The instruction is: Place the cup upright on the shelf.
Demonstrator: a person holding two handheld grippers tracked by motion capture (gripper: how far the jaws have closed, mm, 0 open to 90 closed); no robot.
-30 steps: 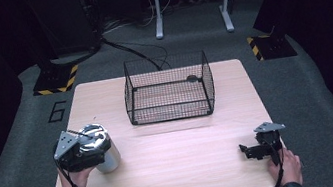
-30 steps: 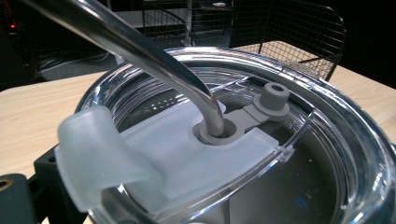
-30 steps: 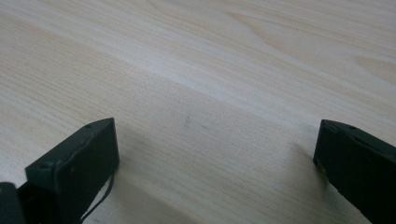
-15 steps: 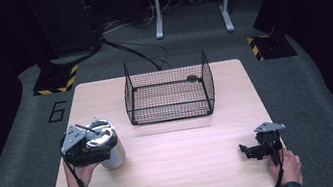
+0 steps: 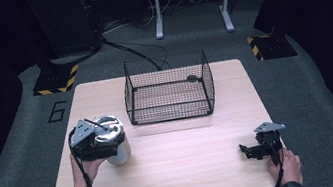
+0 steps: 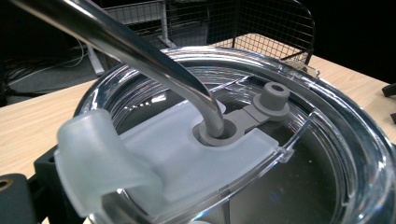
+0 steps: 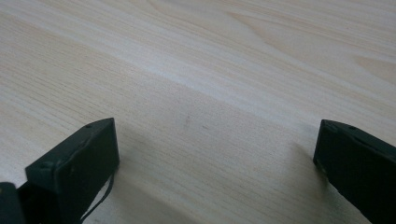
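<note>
Meanwhile, left gripper [image 5: 92, 141] clasps tumbler [image 5: 115, 141]; right gripper [image 5: 252, 151] rests, jaws apart.

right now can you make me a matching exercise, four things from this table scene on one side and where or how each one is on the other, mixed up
Things:
1. tumbler
2. wire basket
3. right gripper
4. straw

Places or states:
A. passes through the hole in the clear lid
B. at the far middle of the table, nothing visible inside
C. near the table's left edge, at the left gripper
D. low over bare wood at the near right, jaws wide apart

Pairs: 1-C, 2-B, 3-D, 4-A
</note>
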